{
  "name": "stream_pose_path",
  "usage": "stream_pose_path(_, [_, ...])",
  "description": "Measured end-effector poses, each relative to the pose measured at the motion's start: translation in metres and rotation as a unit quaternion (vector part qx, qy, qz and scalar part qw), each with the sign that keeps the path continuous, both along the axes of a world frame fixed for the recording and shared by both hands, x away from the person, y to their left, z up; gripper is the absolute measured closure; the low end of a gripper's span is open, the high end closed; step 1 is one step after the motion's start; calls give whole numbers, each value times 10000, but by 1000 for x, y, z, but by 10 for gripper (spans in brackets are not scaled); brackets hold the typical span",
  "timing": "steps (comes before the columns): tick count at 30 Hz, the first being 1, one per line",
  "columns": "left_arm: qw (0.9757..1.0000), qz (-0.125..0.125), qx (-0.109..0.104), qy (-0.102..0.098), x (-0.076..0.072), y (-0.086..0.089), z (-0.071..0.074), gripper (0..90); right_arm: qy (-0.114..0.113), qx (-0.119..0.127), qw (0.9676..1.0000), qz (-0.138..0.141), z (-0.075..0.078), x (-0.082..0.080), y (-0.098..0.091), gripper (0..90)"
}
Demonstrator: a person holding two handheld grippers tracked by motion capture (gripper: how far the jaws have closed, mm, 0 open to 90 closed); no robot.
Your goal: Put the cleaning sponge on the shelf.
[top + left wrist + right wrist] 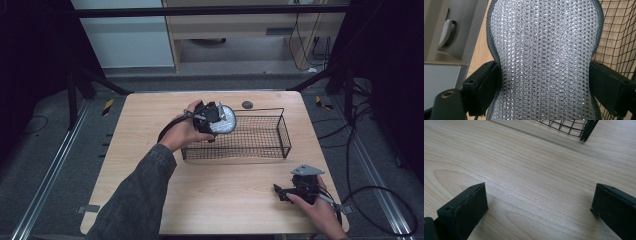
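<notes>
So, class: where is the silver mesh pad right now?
The pad is clamped in the left gripper, held over the left end of the wire basket in the high view.

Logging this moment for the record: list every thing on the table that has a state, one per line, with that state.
Left gripper: shut on the silver mesh pad, held above the basket's left end.
Silver woven-mesh pad with dark grey rim: clamped at its narrow waist between both fingers, lifted off the table.
Black wire rectangular basket: upright on the wooden table, looks empty.
Right gripper: open, holding nothing, low over bare wood.
</notes>
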State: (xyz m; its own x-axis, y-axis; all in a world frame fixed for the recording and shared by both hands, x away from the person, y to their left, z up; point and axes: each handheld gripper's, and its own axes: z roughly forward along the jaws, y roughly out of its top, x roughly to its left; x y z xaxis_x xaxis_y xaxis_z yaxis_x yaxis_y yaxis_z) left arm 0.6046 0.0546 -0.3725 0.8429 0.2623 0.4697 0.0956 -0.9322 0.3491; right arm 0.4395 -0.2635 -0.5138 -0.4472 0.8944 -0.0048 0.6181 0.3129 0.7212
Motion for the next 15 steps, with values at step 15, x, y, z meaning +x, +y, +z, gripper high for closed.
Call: stream_pose_path(15, [9999,60,59,58,5,2,-17,121,-6,-13,10000,7,0,0,0,3])
